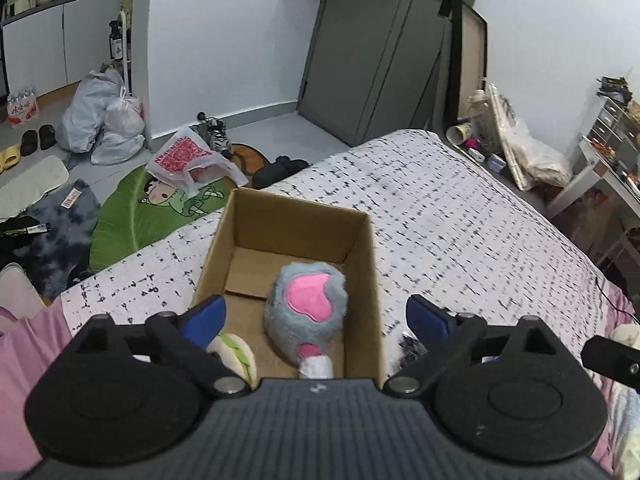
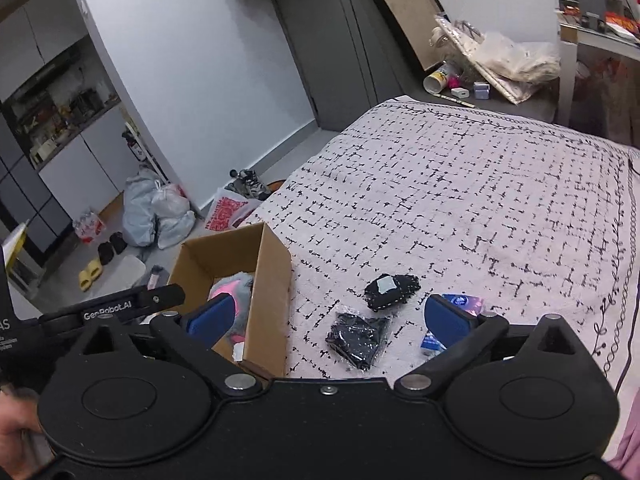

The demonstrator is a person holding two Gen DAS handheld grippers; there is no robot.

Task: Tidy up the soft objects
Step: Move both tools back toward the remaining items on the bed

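Cardboard box [image 1: 362,264] on the bed [image 1: 460,220] holding a grey-pink plush toy [image 1: 306,304]; left gripper [image 1: 316,316] and right gripper [image 2: 330,318] both spread, empty; black pouches [image 2: 392,290] right of box.

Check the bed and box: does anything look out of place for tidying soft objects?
Two black packets and a blue packet lie loose on the bedspread, outside the cardboard box. The grey-pink plush and sandwich plush are already inside.
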